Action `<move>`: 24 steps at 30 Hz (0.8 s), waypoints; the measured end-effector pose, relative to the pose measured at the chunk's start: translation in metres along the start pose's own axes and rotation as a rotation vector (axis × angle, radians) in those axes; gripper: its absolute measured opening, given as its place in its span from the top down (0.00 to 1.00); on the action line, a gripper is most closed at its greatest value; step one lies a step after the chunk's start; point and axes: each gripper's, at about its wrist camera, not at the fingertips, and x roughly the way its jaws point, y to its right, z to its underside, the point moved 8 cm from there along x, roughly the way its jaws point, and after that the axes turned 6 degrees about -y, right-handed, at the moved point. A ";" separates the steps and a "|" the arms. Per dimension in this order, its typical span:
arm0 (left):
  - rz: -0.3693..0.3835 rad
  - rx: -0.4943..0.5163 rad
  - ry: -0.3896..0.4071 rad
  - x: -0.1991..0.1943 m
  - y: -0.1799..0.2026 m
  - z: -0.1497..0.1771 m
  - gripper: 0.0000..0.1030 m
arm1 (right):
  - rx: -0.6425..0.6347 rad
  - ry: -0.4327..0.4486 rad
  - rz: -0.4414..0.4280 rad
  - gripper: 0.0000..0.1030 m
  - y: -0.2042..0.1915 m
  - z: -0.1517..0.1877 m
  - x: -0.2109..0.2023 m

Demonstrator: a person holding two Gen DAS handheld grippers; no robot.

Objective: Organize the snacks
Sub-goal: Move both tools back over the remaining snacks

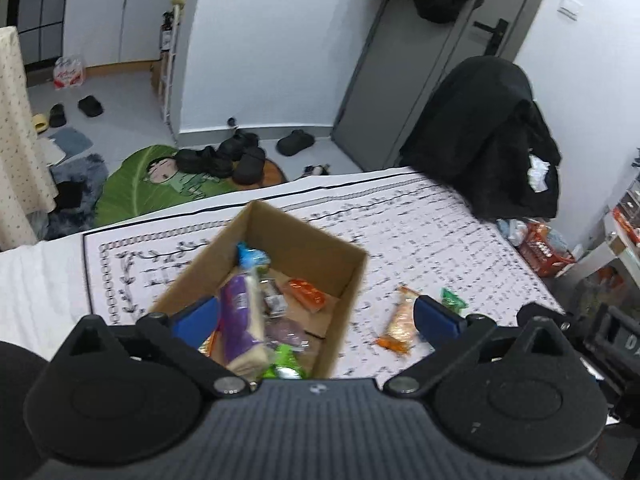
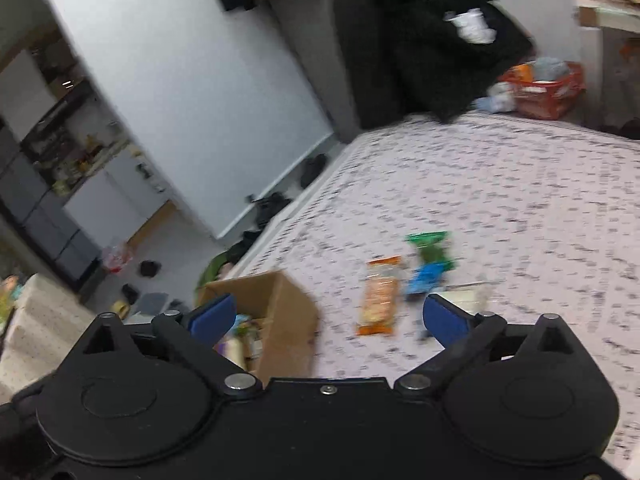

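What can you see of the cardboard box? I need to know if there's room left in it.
The cardboard box is plain brown, open-topped and upright on the patterned tablecloth. Several wrapped snacks lie inside: a purple-and-cream pack, an orange packet, a blue-topped one, green wrappers. Bare floor shows at its far end. Neither gripper touches it.
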 end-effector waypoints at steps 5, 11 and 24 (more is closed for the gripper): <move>0.029 0.028 0.003 0.003 0.026 0.005 0.00 | 0.065 0.004 0.009 0.02 0.032 -0.003 -0.011; 0.025 0.072 -0.012 0.015 0.055 0.016 0.00 | 0.174 0.014 0.038 0.02 0.071 -0.004 -0.016; 0.026 0.132 -0.067 0.050 0.100 0.037 0.01 | 0.350 -0.004 0.021 0.03 0.116 0.003 -0.003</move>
